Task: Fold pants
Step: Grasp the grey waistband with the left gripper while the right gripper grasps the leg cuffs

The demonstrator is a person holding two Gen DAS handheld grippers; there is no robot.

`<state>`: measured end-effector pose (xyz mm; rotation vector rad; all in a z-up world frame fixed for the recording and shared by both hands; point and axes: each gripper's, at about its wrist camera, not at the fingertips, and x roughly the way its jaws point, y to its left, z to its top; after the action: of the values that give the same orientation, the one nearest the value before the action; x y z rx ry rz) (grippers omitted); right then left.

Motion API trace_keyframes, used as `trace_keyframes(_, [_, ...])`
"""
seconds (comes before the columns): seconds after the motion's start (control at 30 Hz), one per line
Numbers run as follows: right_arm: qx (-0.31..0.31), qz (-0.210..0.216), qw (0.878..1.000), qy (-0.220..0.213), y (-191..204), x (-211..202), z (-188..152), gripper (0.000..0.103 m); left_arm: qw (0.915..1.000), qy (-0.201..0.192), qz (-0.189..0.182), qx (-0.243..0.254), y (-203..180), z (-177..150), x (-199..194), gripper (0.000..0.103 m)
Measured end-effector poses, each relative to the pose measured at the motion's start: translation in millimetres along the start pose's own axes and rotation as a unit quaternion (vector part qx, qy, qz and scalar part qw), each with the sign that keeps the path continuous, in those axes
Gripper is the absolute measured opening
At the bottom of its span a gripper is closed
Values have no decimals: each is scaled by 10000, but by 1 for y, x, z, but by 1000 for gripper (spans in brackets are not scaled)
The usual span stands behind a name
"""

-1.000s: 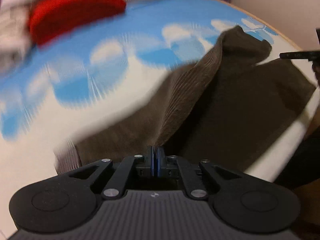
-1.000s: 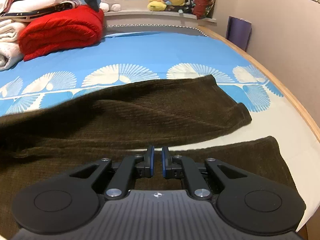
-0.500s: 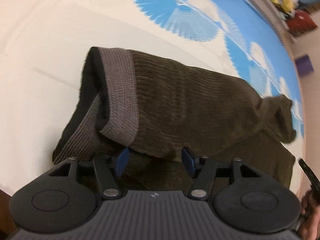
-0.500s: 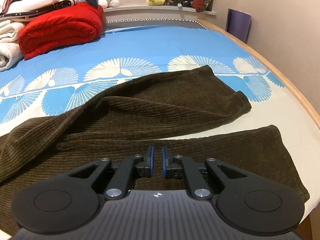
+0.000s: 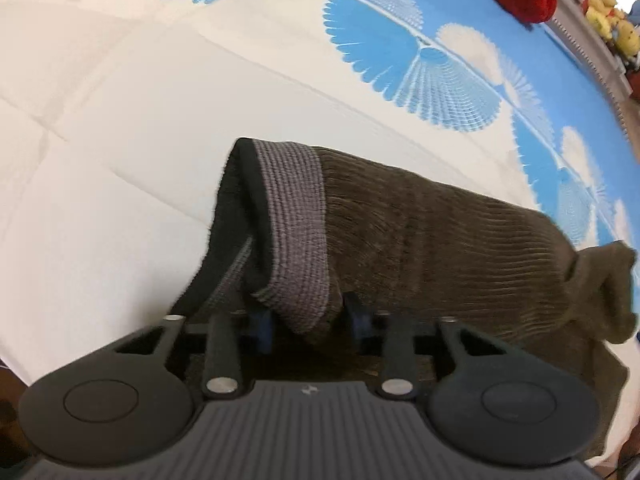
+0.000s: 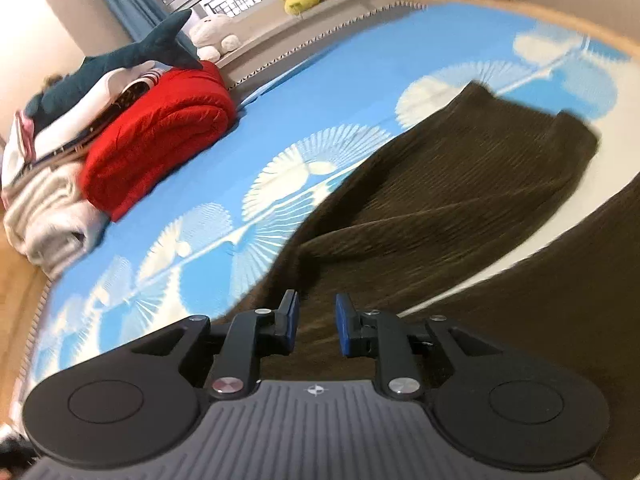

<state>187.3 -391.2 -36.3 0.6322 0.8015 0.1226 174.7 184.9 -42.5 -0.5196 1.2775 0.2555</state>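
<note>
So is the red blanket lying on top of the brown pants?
No, the red blanket sits far back on the blue bedsheet, well apart from the brown pants spread out in front.

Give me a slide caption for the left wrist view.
Left gripper closing its fingers around the grey waistband of brown corduroy pants on a blue-and-white bedsheet.

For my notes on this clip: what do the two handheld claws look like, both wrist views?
Both look alike. The left claw and the right claw each have a black ribbed body with a small white emblem, two round black discs at the sides, black linkage arms with silver pivot pins, and blue pads on the fingers. No cables, sleeves or hands show in either view.
</note>
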Motion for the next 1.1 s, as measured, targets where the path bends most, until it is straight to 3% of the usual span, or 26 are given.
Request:
trace_keyframes(0.23, [91, 98, 9995, 288, 35, 69, 2, 22, 9998, -93, 7, 179, -1, 1, -5, 31])
trace_keyframes(0.33, [66, -65, 9987, 493, 41, 97, -1, 22, 9999, -4, -88, 145, 1, 1, -4, 33])
trace_keyframes(0.43, [87, -204, 9976, 662, 44, 118, -5, 22, 9997, 163, -161, 119, 4, 1, 0, 46])
trace_keyframes(0.53, [37, -250, 9974, 673, 49, 128, -6, 21, 9992, 207, -70, 335, -1, -1, 4, 47])
trace_keyframes(0.63, [-183, -435, 9976, 512, 55, 126, -7, 9, 9992, 186, -65, 361, -1, 1, 4, 42])
trace_keyframes(0.8, [-289, -379, 9983, 321, 53, 106, -6, 6, 9987, 62, -45, 513, -4, -2, -2, 32])
trace_keyframes(0.97, [-616, -59, 9980, 121, 50, 52, 2, 6, 9973, -251, -199, 657, -3, -9, -24, 25])
trace_keyframes(1.1, [-1471, 235, 9888, 52, 47, -4, -6, 6, 9937, -627, -327, 873, -2, -19, -54, 21])
